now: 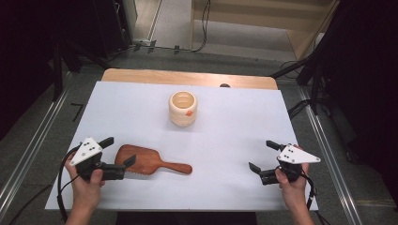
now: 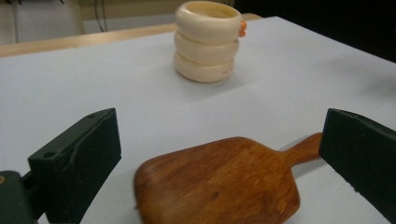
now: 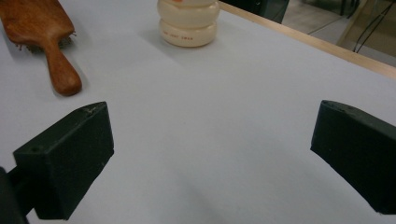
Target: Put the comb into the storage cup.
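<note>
A brown wooden hairbrush lies bristles down on the white sheet, its handle pointing right. My left gripper is at the brush head's left end and is open. In the left gripper view the brush head lies low between the wide jaws of the left gripper, and neither pad presses on it. A cream ribbed cup with a small orange mark stands upright farther back, at the middle. My right gripper hangs open at the front right with nothing between its jaws. The right gripper looks across bare sheet toward the brush handle and the cup.
A white sheet covers the table, with a strip of wooden tabletop showing along the far edge. Dark stands and cables surround the table on the grey floor.
</note>
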